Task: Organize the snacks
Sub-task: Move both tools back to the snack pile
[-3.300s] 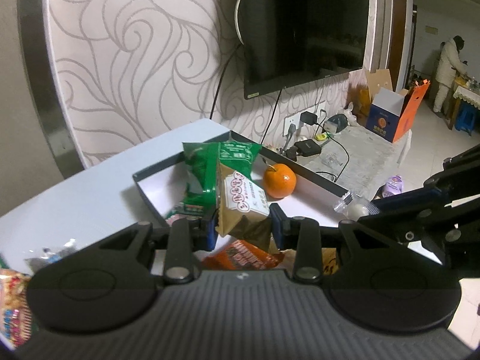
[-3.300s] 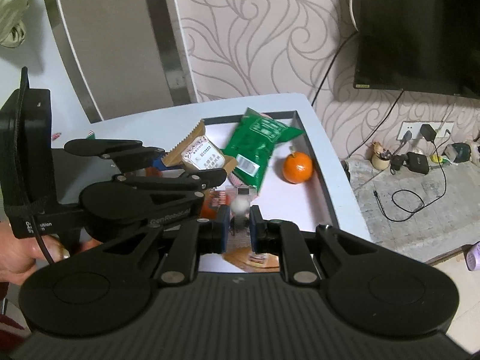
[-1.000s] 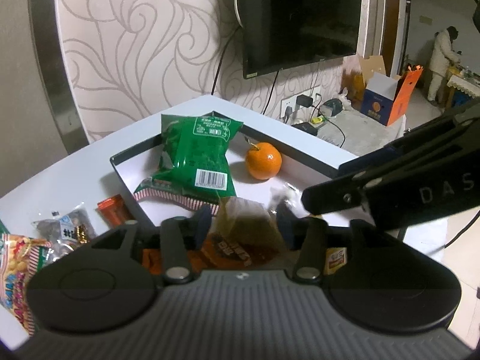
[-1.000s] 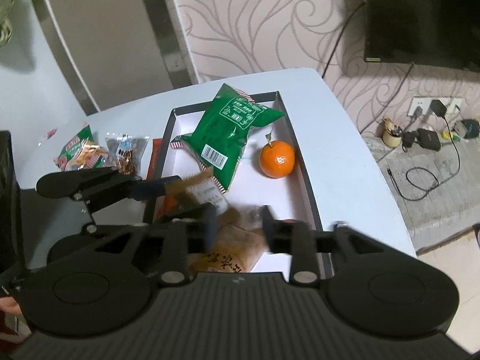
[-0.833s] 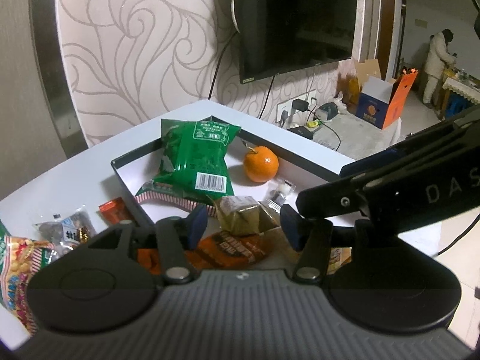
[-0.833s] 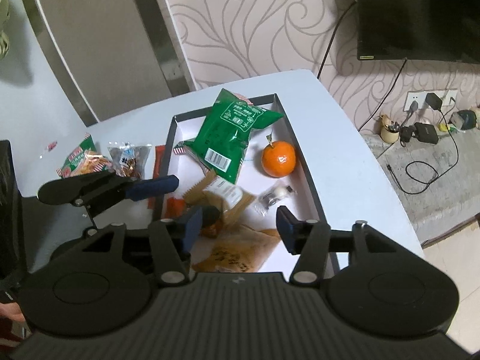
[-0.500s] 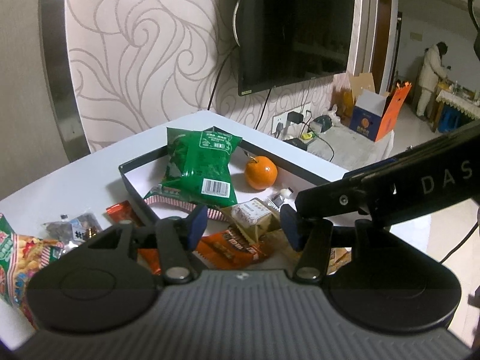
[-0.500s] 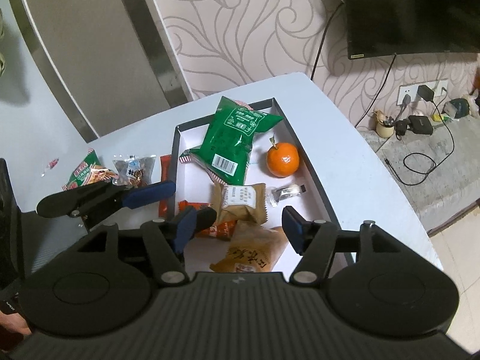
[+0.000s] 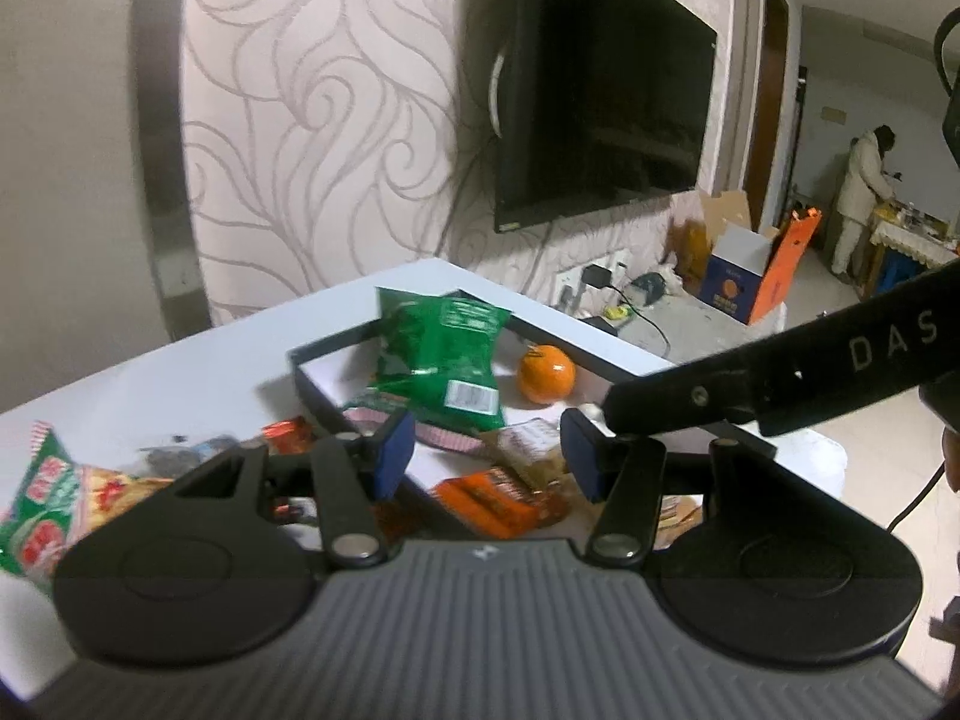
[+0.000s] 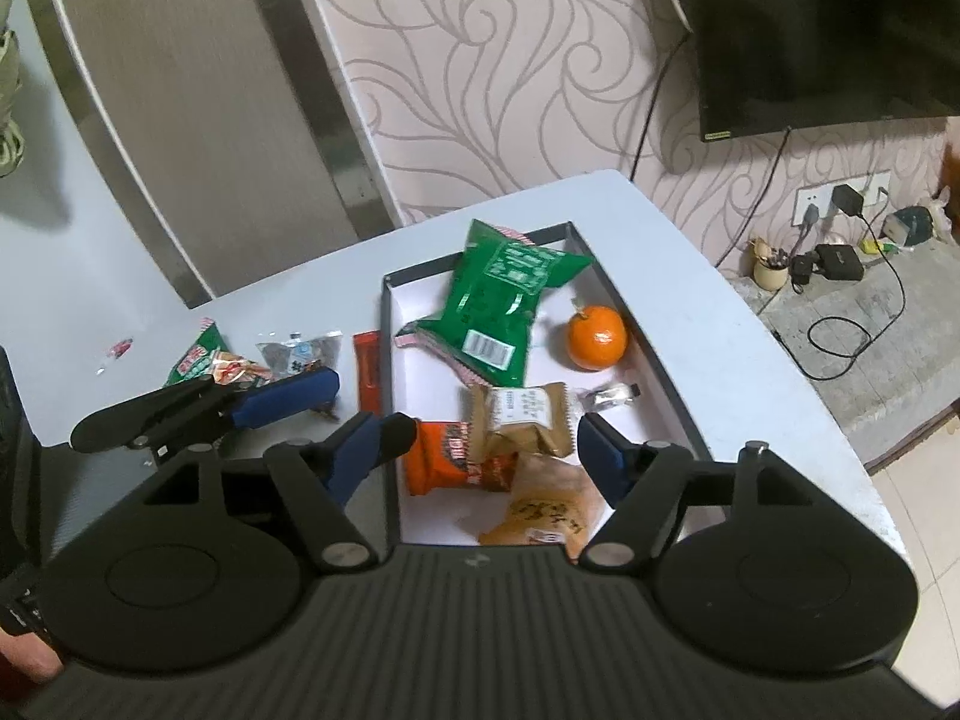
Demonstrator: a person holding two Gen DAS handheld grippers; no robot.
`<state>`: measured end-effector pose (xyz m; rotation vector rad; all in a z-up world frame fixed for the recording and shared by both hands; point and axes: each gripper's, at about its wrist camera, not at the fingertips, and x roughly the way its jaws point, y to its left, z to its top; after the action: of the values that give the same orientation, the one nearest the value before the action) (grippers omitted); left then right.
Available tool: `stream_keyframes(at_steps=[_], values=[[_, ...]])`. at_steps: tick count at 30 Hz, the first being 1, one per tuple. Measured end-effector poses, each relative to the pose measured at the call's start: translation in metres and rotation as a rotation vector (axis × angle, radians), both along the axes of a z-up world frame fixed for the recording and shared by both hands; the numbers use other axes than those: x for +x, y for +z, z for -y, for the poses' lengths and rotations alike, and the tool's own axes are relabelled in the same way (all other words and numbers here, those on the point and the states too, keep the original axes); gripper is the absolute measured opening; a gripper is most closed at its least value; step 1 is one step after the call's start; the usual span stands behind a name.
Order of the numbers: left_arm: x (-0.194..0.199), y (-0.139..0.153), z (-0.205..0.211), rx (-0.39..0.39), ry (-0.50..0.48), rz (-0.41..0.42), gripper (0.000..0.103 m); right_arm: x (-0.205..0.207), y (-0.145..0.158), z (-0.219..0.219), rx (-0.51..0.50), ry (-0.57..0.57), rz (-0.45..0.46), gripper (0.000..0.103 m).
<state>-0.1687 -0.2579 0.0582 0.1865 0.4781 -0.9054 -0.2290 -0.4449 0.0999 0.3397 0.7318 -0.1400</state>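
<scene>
A: Left wrist view first. What do you have?

B: My left claw stands apart with nothing in it, lifted above the near end of the tray. A moment ago it carried a tan snack packet; that packet now lies in the tray, just beside the orange wrapper. The green bag and the tangerine lie further in. On the bench to the left, a red-and-green bag sits outside the tray.

A: And the right wrist view?

B: My right claw has just been opening; its jaws stand wide with nothing between them. The small clear-wrapped sweet it carried lies in the tray, near the tangerine. The left claw shows at the left, empty, over the bench.

A: What does that mean for the job?

B: Both drops look done, so I judge both claws free for the next pick. A red bar lies just beside the tray wall, and a clear packet beside the red-and-green bag, all waiting outside
</scene>
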Motion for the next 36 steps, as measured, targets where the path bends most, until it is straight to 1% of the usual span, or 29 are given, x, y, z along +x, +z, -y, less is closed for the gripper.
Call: stream_keyframes(at_steps=[4, 7, 10, 12, 15, 18, 20, 21, 23, 24, 25, 28, 33, 36], values=[[0.007, -0.002, -0.023, 0.002, 0.037, 0.004, 0.056, 0.007, 0.0, -0.015, 0.006, 0.044, -0.007, 0.077], [0.014, -0.01, -0.037, 0.032, 0.075, 0.013, 0.056, 0.014, 0.0, -0.028, 0.008, 0.082, -0.007, 0.077], [0.025, -0.022, -0.047, 0.062, 0.118, 0.002, 0.056, 0.022, -0.001, -0.04, 0.004, 0.127, -0.009, 0.077], [0.032, -0.029, -0.051, 0.08, 0.14, -0.008, 0.056, 0.027, -0.002, -0.05, -0.016, 0.169, -0.015, 0.077], [0.044, -0.036, -0.054, 0.102, 0.168, -0.009, 0.056, 0.035, -0.005, -0.067, -0.06, 0.235, -0.03, 0.074], [0.056, -0.041, -0.059, 0.121, 0.206, -0.021, 0.056, 0.046, -0.009, -0.083, -0.094, 0.308, -0.049, 0.064], [0.065, -0.044, -0.065, 0.136, 0.235, -0.027, 0.056, 0.059, -0.012, -0.093, -0.126, 0.358, -0.069, 0.055], [0.069, -0.046, -0.068, 0.142, 0.247, -0.033, 0.056, 0.065, -0.014, -0.096, -0.138, 0.376, -0.075, 0.053], [0.08, -0.048, -0.078, 0.155, 0.296, -0.042, 0.056, 0.082, -0.018, -0.1, -0.156, 0.398, -0.091, 0.047], [0.085, -0.049, -0.083, 0.156, 0.317, -0.046, 0.056, 0.091, -0.021, -0.1, -0.163, 0.402, -0.098, 0.045], [0.088, -0.049, -0.088, 0.155, 0.326, -0.051, 0.056, 0.099, -0.024, -0.1, -0.169, 0.404, -0.105, 0.042], [0.089, -0.048, -0.099, 0.164, 0.323, -0.042, 0.056, 0.125, -0.031, -0.102, -0.177, 0.413, -0.128, 0.037], [0.084, -0.043, -0.103, 0.147, 0.282, -0.047, 0.056, 0.165, -0.05, -0.112, -0.182, 0.45, -0.184, 0.036], [0.08, -0.039, -0.103, 0.133, 0.264, -0.036, 0.056, 0.174, -0.061, -0.12, -0.186, 0.474, -0.22, 0.035]])
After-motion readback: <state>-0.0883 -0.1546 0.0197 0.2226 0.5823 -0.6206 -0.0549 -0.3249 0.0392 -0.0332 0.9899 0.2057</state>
